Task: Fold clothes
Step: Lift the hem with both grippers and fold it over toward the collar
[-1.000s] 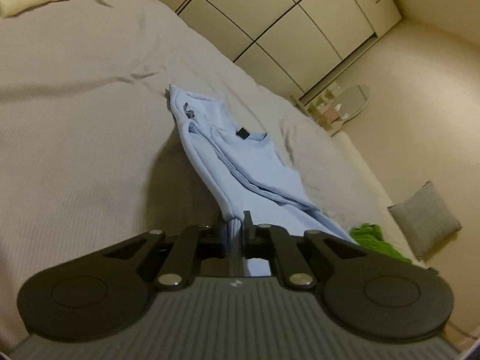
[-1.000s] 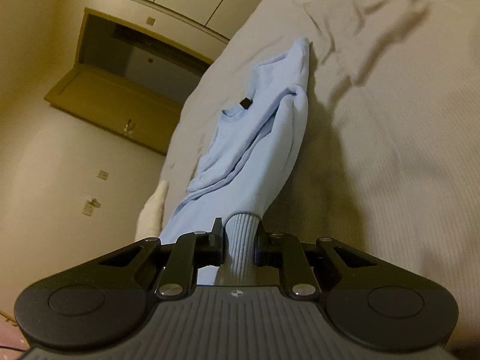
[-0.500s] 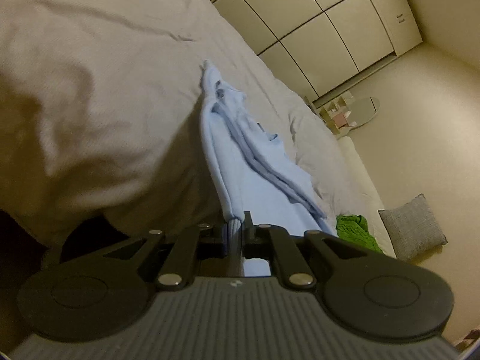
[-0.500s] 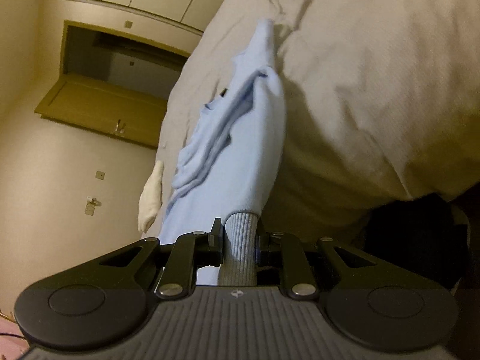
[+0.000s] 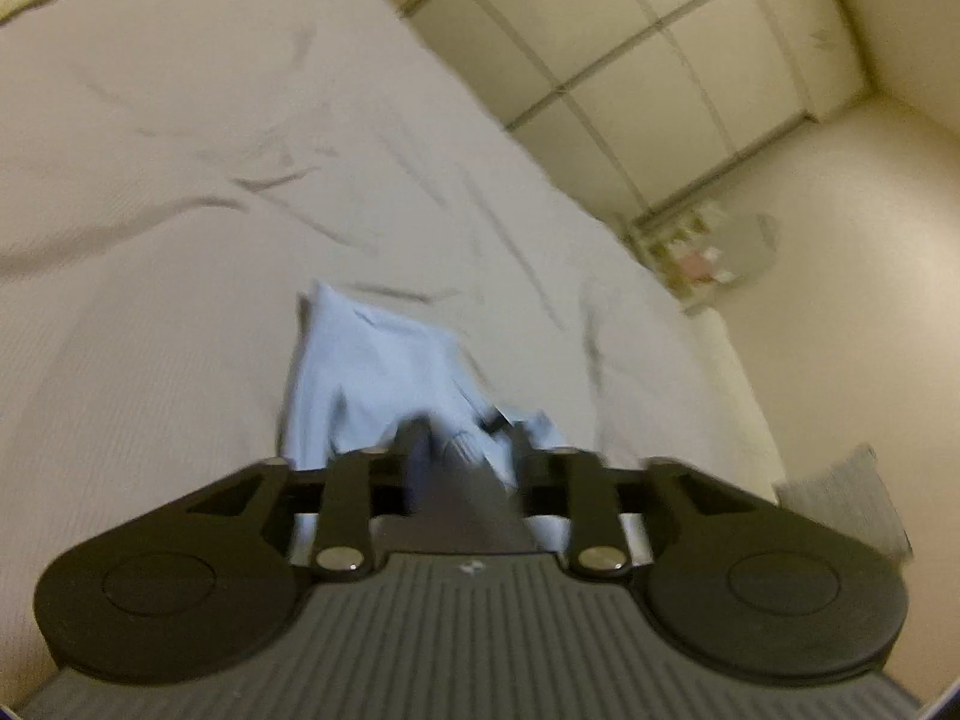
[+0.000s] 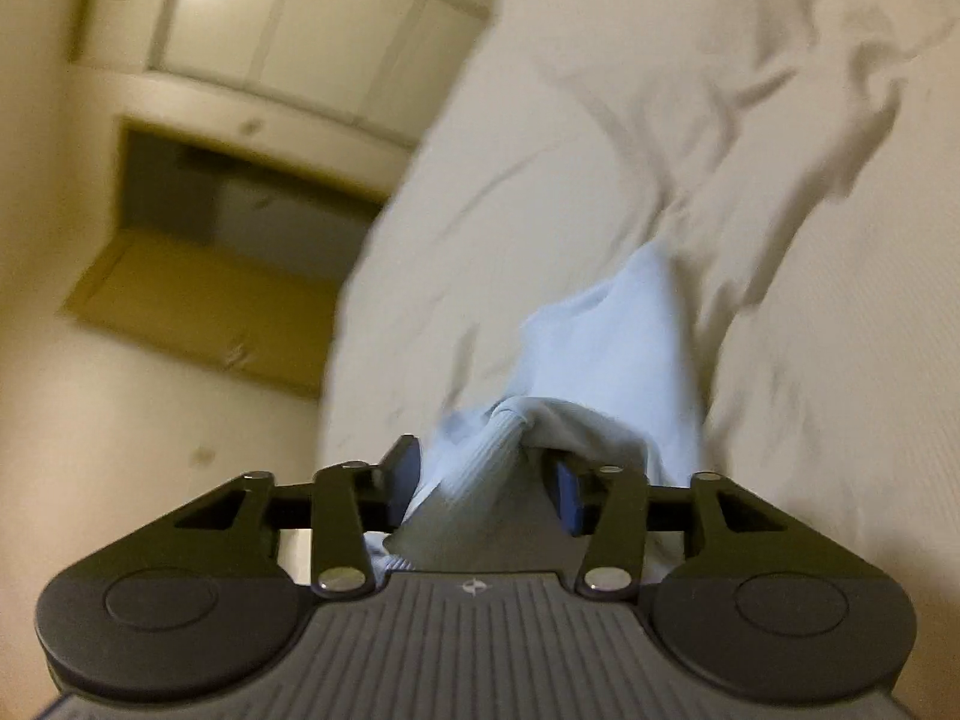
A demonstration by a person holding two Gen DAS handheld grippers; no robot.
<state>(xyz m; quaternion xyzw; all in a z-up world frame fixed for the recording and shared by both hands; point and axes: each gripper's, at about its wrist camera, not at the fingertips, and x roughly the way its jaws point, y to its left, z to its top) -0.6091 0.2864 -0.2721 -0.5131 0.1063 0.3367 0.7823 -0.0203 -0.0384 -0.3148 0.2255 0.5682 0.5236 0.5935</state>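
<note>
A light blue sweatshirt [image 5: 372, 360] lies bunched on the grey bedcover [image 5: 180, 192], right in front of my left gripper [image 5: 465, 450]. The left jaws stand apart, and the hem between them looks blurred and loose. In the right wrist view the sweatshirt [image 6: 600, 360] lies doubled over, its ribbed hem draped between the spread fingers of my right gripper [image 6: 480, 468]. Both frames are motion-blurred.
The bedcover [image 6: 750, 150] is wrinkled beyond the garment. Wardrobe doors [image 5: 630, 60] stand behind the bed. A grey cushion [image 5: 840, 498] lies at the bed's right side. A small shelf with a mirror [image 5: 702, 252] stands by the wall. A wooden desk nook [image 6: 210, 240] is on the left.
Both grippers swung forward over the bed and opened. The sweatshirt, stretched out from the bed edge before, now lies folded over itself close to the fingers.
</note>
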